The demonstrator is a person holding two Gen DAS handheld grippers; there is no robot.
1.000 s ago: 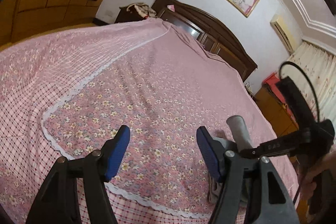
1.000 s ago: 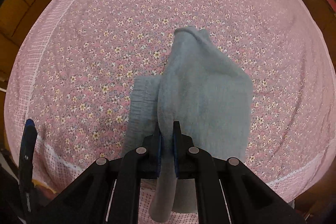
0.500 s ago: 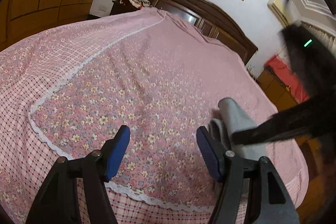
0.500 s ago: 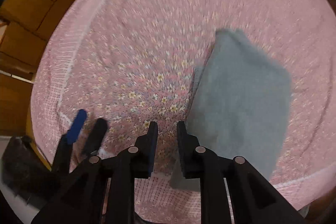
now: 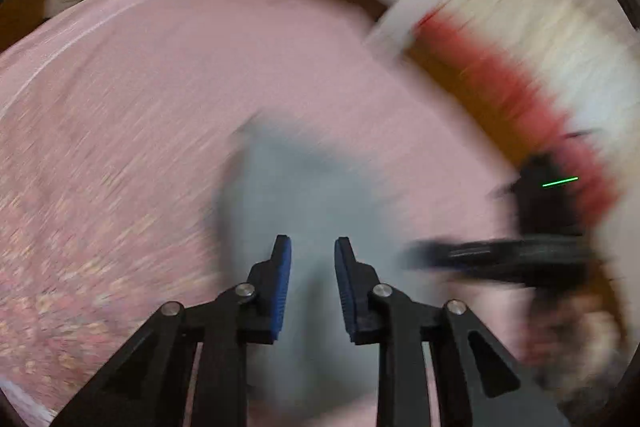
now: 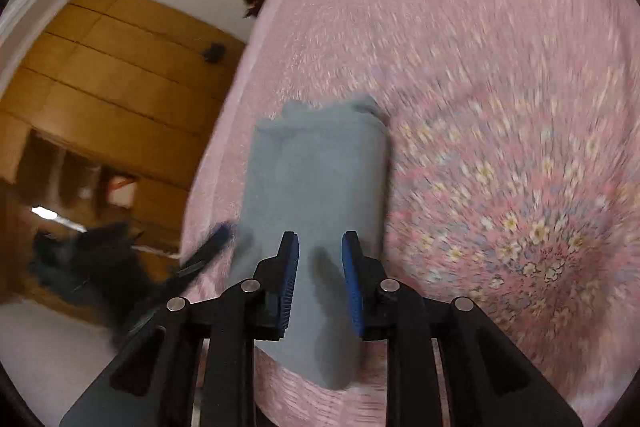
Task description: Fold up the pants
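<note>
Pants (image 6: 320, 179): grey, folded, lying on bedspread.
Bedspread (image 6: 500, 75): pink floral.
Room: wooden wardrobe (image 6: 100, 83).
Left gripper (image 5: 312, 251): spread, empty.
Right gripper (image 6: 319, 247): spread, empty.

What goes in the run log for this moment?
pants: folded, on bed | left claw: open, above pants | right claw: open, above pants | views blurred

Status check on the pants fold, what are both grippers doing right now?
Left gripper open, holding nothing, over the pants. Right gripper open, also empty, above the same folded grey bundle on the floral bedspread. Nothing in the way; left view badly blurred.
</note>
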